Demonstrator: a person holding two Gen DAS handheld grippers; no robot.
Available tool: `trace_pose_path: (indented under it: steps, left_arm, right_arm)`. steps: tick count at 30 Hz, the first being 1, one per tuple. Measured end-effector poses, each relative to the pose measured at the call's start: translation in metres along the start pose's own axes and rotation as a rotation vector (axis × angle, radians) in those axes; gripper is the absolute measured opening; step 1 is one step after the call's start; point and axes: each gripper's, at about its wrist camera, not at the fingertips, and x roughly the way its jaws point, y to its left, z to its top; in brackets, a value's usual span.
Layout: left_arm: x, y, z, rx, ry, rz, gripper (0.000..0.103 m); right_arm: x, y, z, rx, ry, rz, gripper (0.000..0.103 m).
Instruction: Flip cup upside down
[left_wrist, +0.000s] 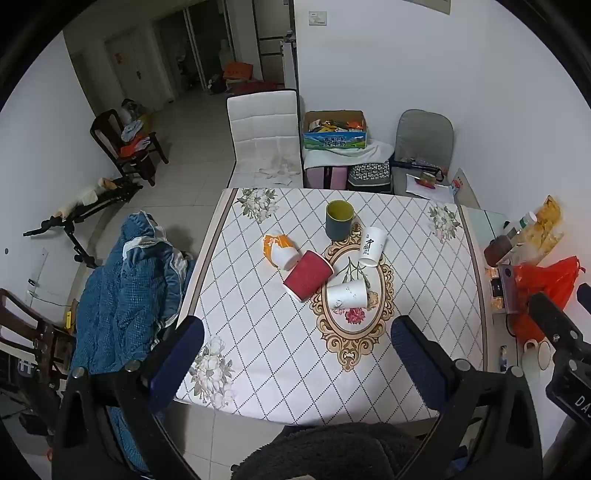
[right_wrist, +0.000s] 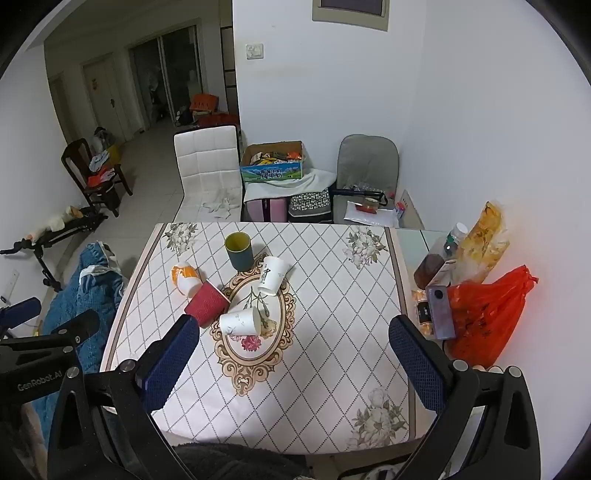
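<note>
Partly behind red cup (left_wrist: 308, 275): orange cup (left_wrist: 279, 249).

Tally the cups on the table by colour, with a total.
Grey with yellow inside, standing upright: 1, the grey cup
Red, lying on its side: 1, the red cup
Orange and white, on its side: 1, the orange cup
White: 2, the lettered white cup and the flowered white cup
Total: 5

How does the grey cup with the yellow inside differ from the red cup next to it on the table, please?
The grey cup stands upright with its mouth facing up; the red cup lies tipped on its side. The grey cup stands apart from the others; the red cup is crowded against the orange-and-white cup. The grey cup's wall looks smooth, the red cup's ribbed. Neither is upside down, and neither gripper holds one.
</note>
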Motion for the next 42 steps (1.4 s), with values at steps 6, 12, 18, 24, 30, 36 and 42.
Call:
trace_pose_path:
  steps: [6, 12, 18, 24, 30, 36, 42]
  left_arm:
    - [0.0, 0.001, 0.0, -0.002, 0.001, -0.012, 0.103]
    - [0.0, 0.0, 0.0, -0.002, -0.003, -0.011, 0.103]
    - [-0.007, -0.008, 0.007, -0.002, -0.007, -0.016, 0.103]
    - [-0.01, -0.009, 0.011, 0.0, -0.009, -0.017, 0.103]
    - [-0.015, -0.009, 0.012, 0.004, -0.022, -0.023, 0.103]
    - [-0.015, -0.006, 0.012, 0.006, -0.021, -0.03, 0.103]
    - [-0.014, -0.008, 0.011, 0.006, -0.023, -0.029, 0.103]
  right_arm:
    - [0.002, 0.001, 0.0, 0.001, 0.01, -0.005, 0.103]
    - [-0.002, 0.005, -0.001, -0.001, 0.006, -0.003, 0.103]
    - [-0.005, 0.004, 0.002, 0.002, 0.006, -0.002, 0.103]
    - [-0.011, 0.001, 0.001, 0.017, 0.006, -0.002, 0.103]
    - [-0.011, -0.002, -0.002, 0.03, 0.006, 0.0, 0.103]
    - [-0.009, -0.004, -0.002, 0.032, 0.009, 0.004, 0.103]
    - [-0.008, -0.003, -0.003, 0.032, 0.008, 0.001, 0.103]
